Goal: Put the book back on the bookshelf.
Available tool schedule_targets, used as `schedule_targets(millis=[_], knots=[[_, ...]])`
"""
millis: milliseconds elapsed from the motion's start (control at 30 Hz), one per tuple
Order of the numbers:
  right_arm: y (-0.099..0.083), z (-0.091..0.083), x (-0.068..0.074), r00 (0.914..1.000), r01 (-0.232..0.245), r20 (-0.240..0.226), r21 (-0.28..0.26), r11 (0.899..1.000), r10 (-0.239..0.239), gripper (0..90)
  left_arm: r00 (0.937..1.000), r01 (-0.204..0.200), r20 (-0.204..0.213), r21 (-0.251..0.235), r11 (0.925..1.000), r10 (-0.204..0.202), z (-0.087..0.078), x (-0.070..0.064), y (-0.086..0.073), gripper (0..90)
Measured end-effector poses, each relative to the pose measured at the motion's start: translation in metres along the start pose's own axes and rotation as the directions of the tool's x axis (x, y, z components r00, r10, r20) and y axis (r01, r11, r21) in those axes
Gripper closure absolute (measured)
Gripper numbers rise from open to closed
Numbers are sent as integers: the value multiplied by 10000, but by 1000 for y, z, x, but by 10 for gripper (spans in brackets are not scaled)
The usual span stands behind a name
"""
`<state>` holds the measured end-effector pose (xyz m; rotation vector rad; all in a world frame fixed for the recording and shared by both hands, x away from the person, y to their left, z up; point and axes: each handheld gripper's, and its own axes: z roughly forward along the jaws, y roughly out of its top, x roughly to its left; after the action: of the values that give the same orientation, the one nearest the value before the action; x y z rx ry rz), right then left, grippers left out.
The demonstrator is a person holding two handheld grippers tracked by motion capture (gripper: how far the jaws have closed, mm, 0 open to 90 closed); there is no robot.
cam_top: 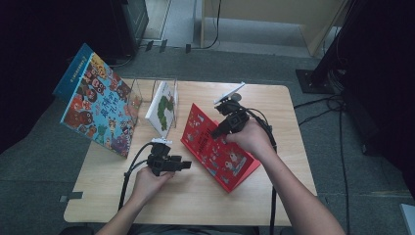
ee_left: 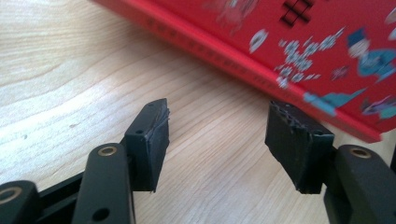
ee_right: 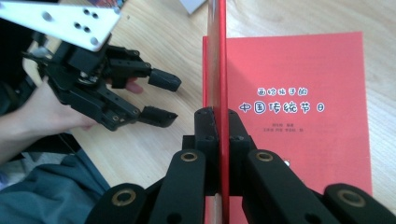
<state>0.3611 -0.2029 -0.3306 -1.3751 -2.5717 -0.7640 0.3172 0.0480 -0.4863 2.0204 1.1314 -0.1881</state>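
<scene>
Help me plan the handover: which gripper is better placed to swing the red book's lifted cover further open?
Right. The right gripper is clamped on the red book's raised cover; the left gripper hangs open beside the spine.

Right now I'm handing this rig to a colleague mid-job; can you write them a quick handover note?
Right gripper: shut on the red book's cover, holding it raised on edge; title page exposed.
Left gripper: open, holding nothing, low over the table beside the red book.
Done: cover lifted.
Left: probably swing the cover fully over; the left gripper could steady the book.
White book and colourful book stand behind, untouched.
</scene>
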Motion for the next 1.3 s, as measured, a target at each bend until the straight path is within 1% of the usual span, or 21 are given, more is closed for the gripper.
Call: schedule_targets(millis=[67, 367, 567, 600, 633, 700, 767, 833, 867, 900, 967, 1000, 1033, 1067, 1100, 1133, 1167, 1200, 1233, 1267, 1300], knots=[[1, -7, -1, 10000, -56, -82, -139, 9999, 55, 888, 10000, -65, -29, -85, 9999, 65, 0, -2, 2, 387], [5, -23, -5, 9995, -54, -315, -355, 9994, 43, 888, 9986, -178, 482, -642, 9978, 209, -1, -12, 23, 341], [5, -31, -6, 9972, -139, -737, -652, 9978, 91, 889, 9961, -163, 852, -618, 9980, 216, 5, -16, 37, 329], [4, -32, -6, 9962, -132, -872, -669, 9977, 73, 889, 9930, -34, 1178, -562, 9984, 100, 6, -16, 39, 324], [4, -32, -6, 9951, -76, -984, -794, 9968, -2, 889, 9915, 6, 1301, -485, 9988, 57, 6, -15, 40, 287], [2, -32, -6, 9944, 85, -1044, -886, 9960, -178, 889, 9879, 101, 1549, -397, 9992, -38, 7, -14, 41, 276], [-2, -32, -6, 9911, 396, -1225, -956, 9946, -513, 885, 9821, 290, 1873, -358, 9989, -218, 7, -12, 42, 253], [-7, -32, -8, 9875, 483, -1434, -1174, 9919, -651, 884, 9746, 513, 2205, -480, 9975, -395, 8, -12, 43, 216], [-9, -33, -9, 9852, 459, -1581, -1316, 9902, -666, 883, 9707, 761, 2326, -615, 9952, -598, 7, -12, 45, 197], [-12, -34, -11, 9827, 538, -1677, -1484, 9875, -788, 881, 9703, 699, 2368, -801, 9943, -492, 5, -12, 46, 186], [-17, -37, -14, 9764, 597, -1930, -1880, 9804, -965, 875, 9649, 652, 2607, -1182, 9908, -324, 1, -12, 49, 171], [-19, -39, -14, 9707, 730, -2090, -2118, 9746, -1182, 871, 9661, 460, 2579, -1300, 9904, -110, -2, -13, 52, 171], [-22, -42, -14, 9656, 889, -2183, -2332, 9684, -1412, 868, 9711, 196, 2379, -1553, 9877, 181, -6, -16, 54, 171], [-25, -44, -14, 9601, 1097, -2210, -2663, 9576, -1714, 868, 9736, -75, 2238, -1700, 9854, 460, -10, -17, 56, 171], [-28, -45, -14, 9543, 1232, -2279, -2891, 9493, -1932, 863, 9729, -270, 2211, -1807, 9832, 674, -15, -18, 59, 170], [-32, -46, -13, 9449, 1465, -2376, -3079, 9401, -2250, 857, 9703, -380, 2274, -1913, 9808, 819, -20, -18, 61, 169], [-35, -47, -12, 9397, 1509, -2446, -3306, 9316, -2390, 850, 9645, -474, 2457, -1990, 9788, 967, -26, -16, 63, 174], [-38, -47, -12, 9265, 1469, -2790, -3496, 9253, -2525, 834, 9567, -523, 2695, -2113, 9760, 1096, -31, -15, 65, 182], [-41, -47, -14, 9166, 1409, -2994, -3786, 9148, -2650, 838, 9459, -636, 2986, -2131, 9750, 1270, -36, -14, 67, 208], [-43, -46, -16, 9103, 1354, -3138, -3903, 9107, -2699, 856, 9318, -773, 3328, -2080, 9751, 1449, -39, -14, 67, 250], [-46, -45, -18, 9084, 1414, -3111, -4000, 9055, -2793, 887, 9143, -678, 3759, -2254, 9719, 1510, -43, -12, 66, 314]])
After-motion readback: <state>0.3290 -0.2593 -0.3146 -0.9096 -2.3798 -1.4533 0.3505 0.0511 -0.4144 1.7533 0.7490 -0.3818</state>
